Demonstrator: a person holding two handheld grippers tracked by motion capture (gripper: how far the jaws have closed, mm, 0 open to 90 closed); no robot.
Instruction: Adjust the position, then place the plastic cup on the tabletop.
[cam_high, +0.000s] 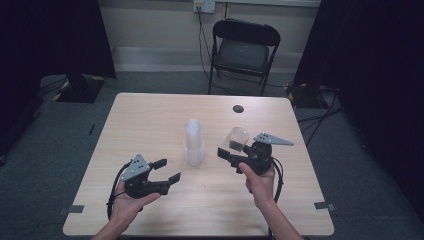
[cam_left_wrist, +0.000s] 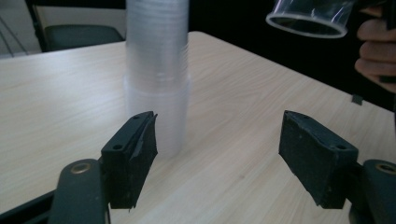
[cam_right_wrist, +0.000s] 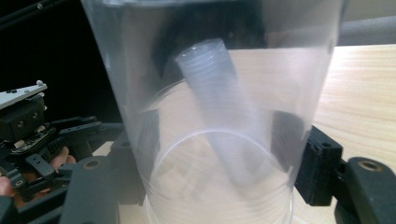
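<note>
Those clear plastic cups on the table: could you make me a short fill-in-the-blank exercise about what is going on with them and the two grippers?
1. The single clear cup is held by the ____ gripper.
2. The stack of cups stands upright on the ____.
3. The left gripper has its jaws ____ and holds nothing.
4. Behind the table stands a black folding ____.

Missing words: right; table; open; chair

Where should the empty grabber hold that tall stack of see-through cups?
Probably low on the stack of cups, around the wider bottom cup, coming in level from the near side where the left gripper already faces it, jaws open. The stack stands upright and is tall, so a high grip might tip it.
</note>
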